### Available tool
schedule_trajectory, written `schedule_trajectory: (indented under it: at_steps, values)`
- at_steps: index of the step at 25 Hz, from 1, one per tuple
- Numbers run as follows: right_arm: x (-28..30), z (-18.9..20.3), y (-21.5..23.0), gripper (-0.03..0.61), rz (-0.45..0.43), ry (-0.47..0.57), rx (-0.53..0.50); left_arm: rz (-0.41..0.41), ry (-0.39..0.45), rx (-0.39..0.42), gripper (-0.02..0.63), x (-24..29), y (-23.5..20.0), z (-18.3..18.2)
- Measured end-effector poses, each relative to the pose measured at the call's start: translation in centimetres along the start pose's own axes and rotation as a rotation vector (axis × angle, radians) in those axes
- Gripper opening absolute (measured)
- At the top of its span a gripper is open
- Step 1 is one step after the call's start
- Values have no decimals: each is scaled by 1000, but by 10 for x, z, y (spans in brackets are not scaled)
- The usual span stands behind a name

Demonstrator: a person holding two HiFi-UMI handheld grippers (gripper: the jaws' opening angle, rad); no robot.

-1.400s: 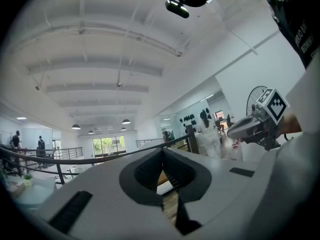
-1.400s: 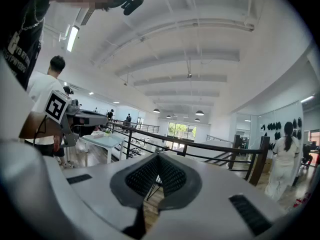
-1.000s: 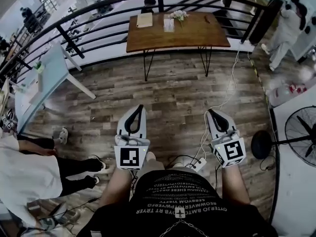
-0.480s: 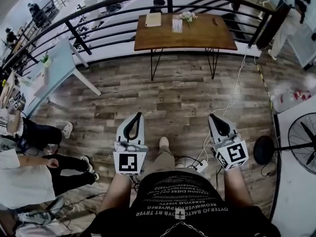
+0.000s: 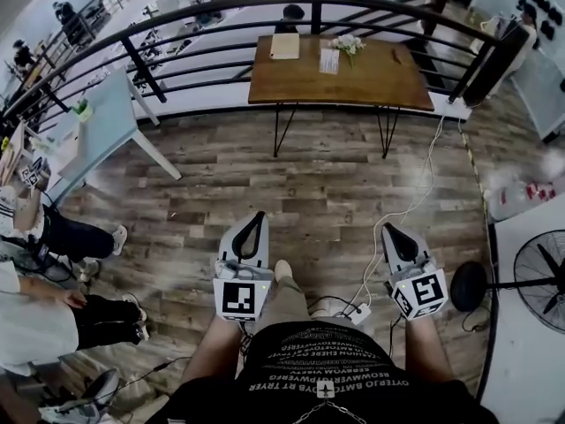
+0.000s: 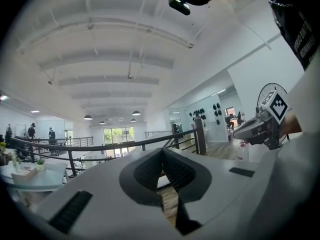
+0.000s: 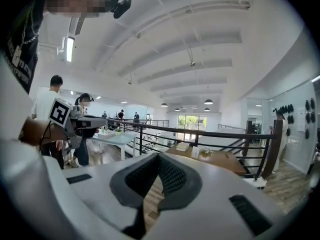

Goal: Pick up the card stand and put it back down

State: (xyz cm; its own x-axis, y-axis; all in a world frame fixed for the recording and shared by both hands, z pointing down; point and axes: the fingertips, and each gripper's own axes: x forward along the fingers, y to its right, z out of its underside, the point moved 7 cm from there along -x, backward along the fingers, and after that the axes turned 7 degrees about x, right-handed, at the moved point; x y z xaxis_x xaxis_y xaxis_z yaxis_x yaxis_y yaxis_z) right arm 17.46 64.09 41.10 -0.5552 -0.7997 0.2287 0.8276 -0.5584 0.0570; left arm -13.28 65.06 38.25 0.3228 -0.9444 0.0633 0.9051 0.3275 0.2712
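The card stand (image 5: 329,60) is a small upright white card on the far wooden table (image 5: 388,82), between a tan box (image 5: 285,46) and a little bunch of flowers (image 5: 350,44). The right gripper view also shows the card stand (image 7: 195,151) far ahead on that table. Both grippers are held low in front of the person's body, well short of the table. My left gripper (image 5: 257,217) is shut with nothing in it, its jaws meeting (image 6: 162,151). My right gripper (image 5: 388,229) is shut and empty too (image 7: 159,156).
A black metal railing (image 5: 221,20) runs behind the table. A pale blue table (image 5: 97,126) stands at the left, with people (image 5: 44,316) near it. A floor fan (image 5: 530,268) is at the right, and cables (image 5: 415,184) trail over the wood floor.
The view has shifted, and the wooden table now sits slightly lower and further right in the picture. Both grippers stay shut and low. The people at the left have moved.
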Motion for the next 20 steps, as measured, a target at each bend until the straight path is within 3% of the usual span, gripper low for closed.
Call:
schedule_trajectory:
  at_steps: [9,15,20]
  values:
    - [94,-24,22,14,84,43,10,48,-11,2,23,87,-69,16]
    - [140,-35,32,14,101,42,11,22,22,4,23,127,-102,19]
    - [166,-41,27,14,123,32,15,84,28,8,23,149,-123,30]
